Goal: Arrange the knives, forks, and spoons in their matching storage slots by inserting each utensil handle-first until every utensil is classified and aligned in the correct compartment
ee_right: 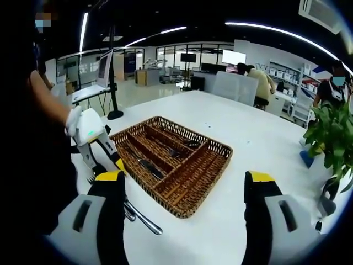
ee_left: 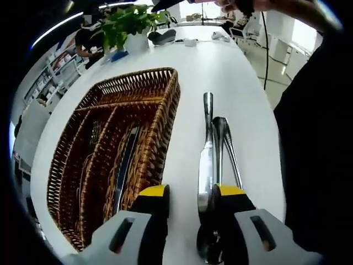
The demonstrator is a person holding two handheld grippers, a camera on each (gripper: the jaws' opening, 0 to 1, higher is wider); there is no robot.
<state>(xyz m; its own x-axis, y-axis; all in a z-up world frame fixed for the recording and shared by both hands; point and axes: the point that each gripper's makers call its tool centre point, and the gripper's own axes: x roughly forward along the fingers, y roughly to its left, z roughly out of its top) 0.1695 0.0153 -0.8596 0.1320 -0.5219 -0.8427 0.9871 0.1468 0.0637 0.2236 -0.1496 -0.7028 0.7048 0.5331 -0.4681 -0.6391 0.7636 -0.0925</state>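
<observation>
Since things sat this way, went big to small: white table (ee_left: pixel 231 72), glossy and flat. Woven wicker tray (ee_left: pixel 149 138) with long slots, a few utensils already inside. Loose steel knife (ee_left: pixel 206 160) and spoons (ee_left: pixel 225 149) just right of it, long axes running away from the left gripper (ee_left: pixel 190 193) (clearly nearer). Jaws spread around the knife blade, not clamped. Right gripper (ee_right: pixel 185 185) hung wide, gripping nothing.
</observation>
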